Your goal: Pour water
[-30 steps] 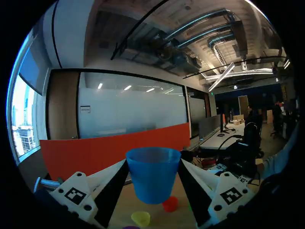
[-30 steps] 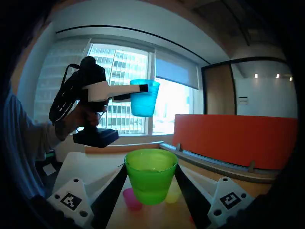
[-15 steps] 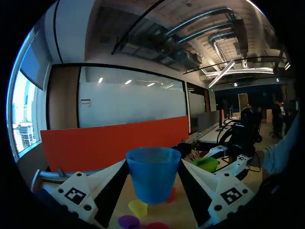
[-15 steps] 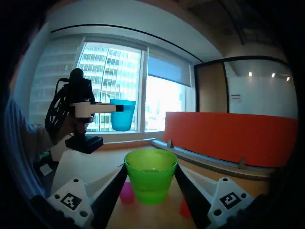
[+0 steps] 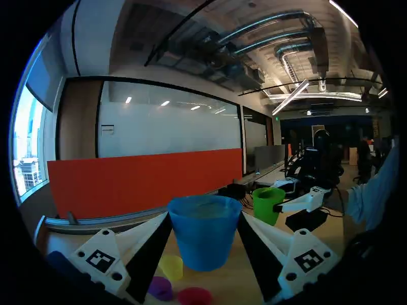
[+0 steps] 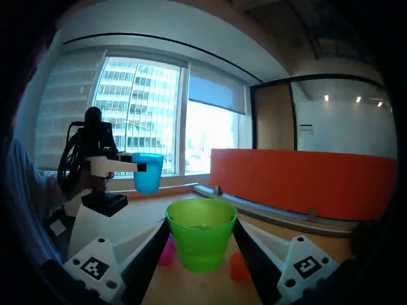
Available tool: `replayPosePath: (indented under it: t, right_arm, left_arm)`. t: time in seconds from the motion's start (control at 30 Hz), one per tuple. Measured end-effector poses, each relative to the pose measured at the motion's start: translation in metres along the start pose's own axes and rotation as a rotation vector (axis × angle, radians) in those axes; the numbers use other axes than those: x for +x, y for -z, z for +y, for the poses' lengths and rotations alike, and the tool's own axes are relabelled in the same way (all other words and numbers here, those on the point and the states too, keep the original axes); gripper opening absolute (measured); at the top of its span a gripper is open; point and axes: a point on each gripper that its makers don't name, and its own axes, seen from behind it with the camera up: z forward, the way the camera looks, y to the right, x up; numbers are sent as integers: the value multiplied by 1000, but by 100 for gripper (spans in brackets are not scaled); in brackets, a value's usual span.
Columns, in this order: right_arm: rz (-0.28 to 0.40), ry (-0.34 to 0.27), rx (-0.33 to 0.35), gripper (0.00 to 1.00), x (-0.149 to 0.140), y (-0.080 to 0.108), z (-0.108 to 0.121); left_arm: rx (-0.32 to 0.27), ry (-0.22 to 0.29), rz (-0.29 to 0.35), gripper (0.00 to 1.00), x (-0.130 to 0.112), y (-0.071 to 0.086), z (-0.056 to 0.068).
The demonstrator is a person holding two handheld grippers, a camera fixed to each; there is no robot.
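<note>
Blue cup [image 5: 204,239] stands upright at lower centre of the left gripper view, clamped between both fingers of the left gripper [image 5: 203,217]. Green cup [image 6: 202,239], also upright at lower centre of the right gripper view, is pinched by the right gripper [image 6: 202,222]. A yellow cup [image 5: 172,266] sits on the table [image 5: 239,279] below.

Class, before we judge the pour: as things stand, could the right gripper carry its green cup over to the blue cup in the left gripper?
Probably yes: the green cup and blue cup hang apart, open air between them.
</note>
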Motion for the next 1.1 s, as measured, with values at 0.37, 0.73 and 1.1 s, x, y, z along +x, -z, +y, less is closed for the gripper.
replayPosePath:
  t: [0.37,0.73,1.1]
  right_arm:
    - [-32,11,16,89,-3,4,-4]
    - [-72,9,30,89,-13,12,-4]
    - [-142,12,56,89,-30,20,-6]
  left_arm:
    - [-50,-1,-44,86,-26,0,20]
    - [-92,3,-98,87,-55,0,38]
    - [-124,-9,-169,87,-90,1,50]
